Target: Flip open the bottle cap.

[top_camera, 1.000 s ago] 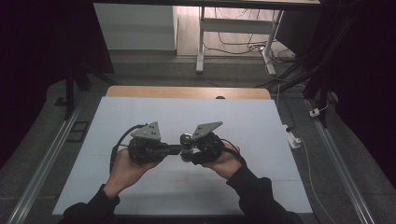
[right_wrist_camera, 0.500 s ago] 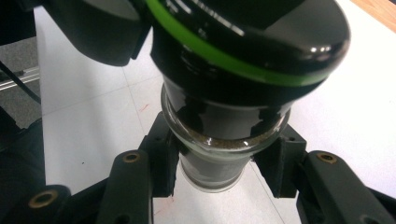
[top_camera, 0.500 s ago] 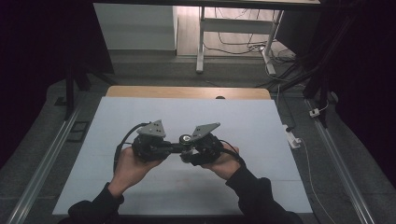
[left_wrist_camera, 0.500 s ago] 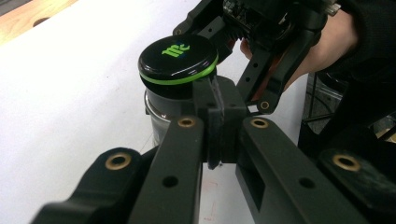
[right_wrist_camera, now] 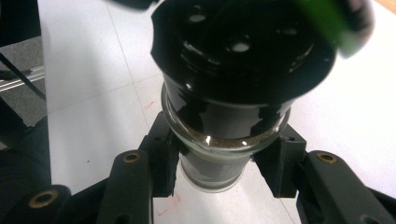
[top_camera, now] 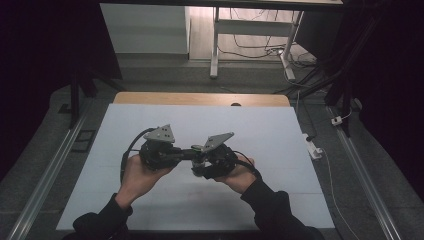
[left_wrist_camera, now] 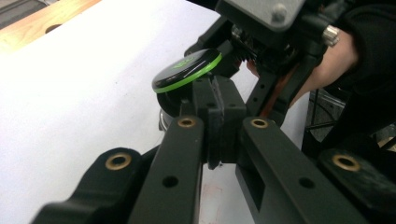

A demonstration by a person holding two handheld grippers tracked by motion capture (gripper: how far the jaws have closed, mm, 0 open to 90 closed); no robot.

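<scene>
A small glass jar (right_wrist_camera: 219, 163) with dark contents hangs over the white table (top_camera: 250, 125), my right gripper (right_wrist_camera: 224, 165) shut on its glass body. The jar has a black shaker cap (right_wrist_camera: 243, 56) with holes, and its green-rimmed flip lid (left_wrist_camera: 187, 70) stands open. In the high view the two grippers face each other tip to tip at mid-table. My left gripper (left_wrist_camera: 219, 119) is shut, pads pressed together, its tips right at the cap just under the open lid. Whether it pinches any part of the cap I cannot tell.
The person's hands (top_camera: 137, 172) hold both grippers low over the table's middle. A wooden strip (top_camera: 200, 98) runs along the table's far edge. Metal rails (top_camera: 45, 175) flank the table. A power strip (top_camera: 312, 146) lies on the floor at right.
</scene>
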